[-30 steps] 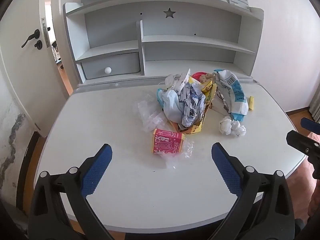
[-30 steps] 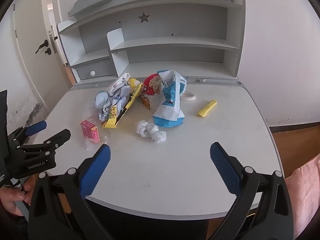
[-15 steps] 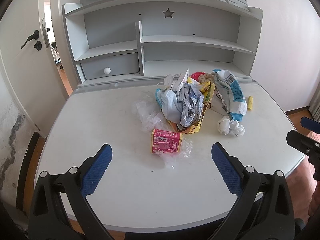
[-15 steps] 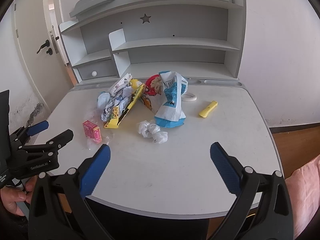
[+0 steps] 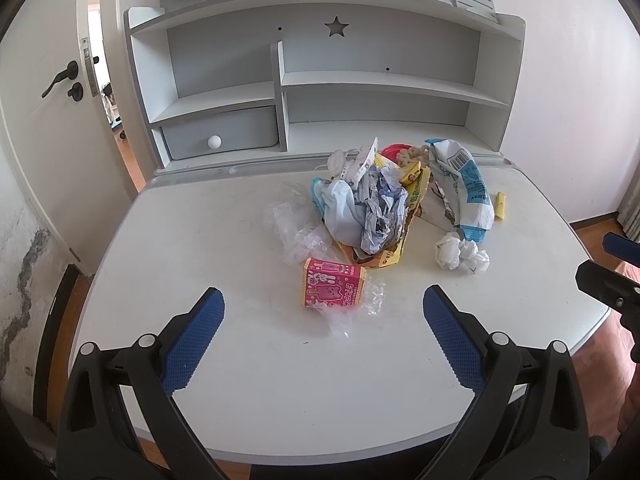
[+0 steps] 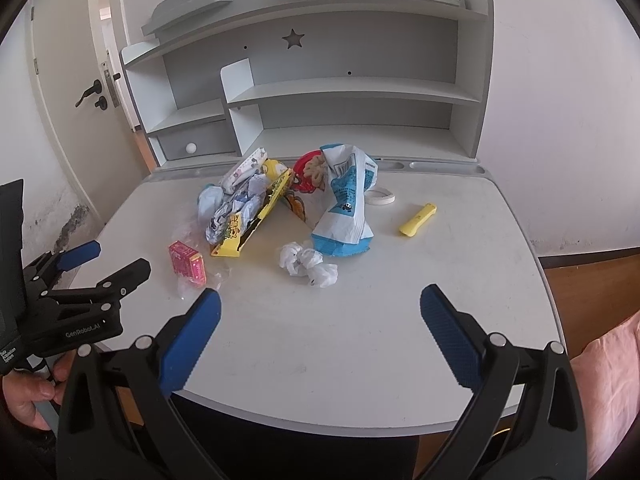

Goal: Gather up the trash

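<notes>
A heap of trash lies mid-desk: a pink carton [image 5: 333, 289] [image 6: 187, 265] on clear plastic wrap, crumpled paper and a yellow wrapper [image 5: 378, 216] [image 6: 248, 212], a blue-white snack bag [image 5: 464, 188] [image 6: 347, 204], and a white tissue wad [image 5: 460, 254] [image 6: 308, 263]. My left gripper [image 5: 323, 320] is open and empty, just short of the pink carton. My right gripper [image 6: 320, 314] is open and empty, just short of the tissue wad. Each gripper shows at the edge of the other's view.
A yellow stick-shaped item [image 6: 417, 219] and a white tape ring [image 6: 379, 197] lie right of the bag. A grey shelf unit [image 5: 320, 92] with a drawer stands at the back of the white desk [image 5: 280, 380]. A door [image 5: 48, 120] is at left.
Both grippers have crept slightly forward toward the trash. The trash has not moved and both grippers stay open.
</notes>
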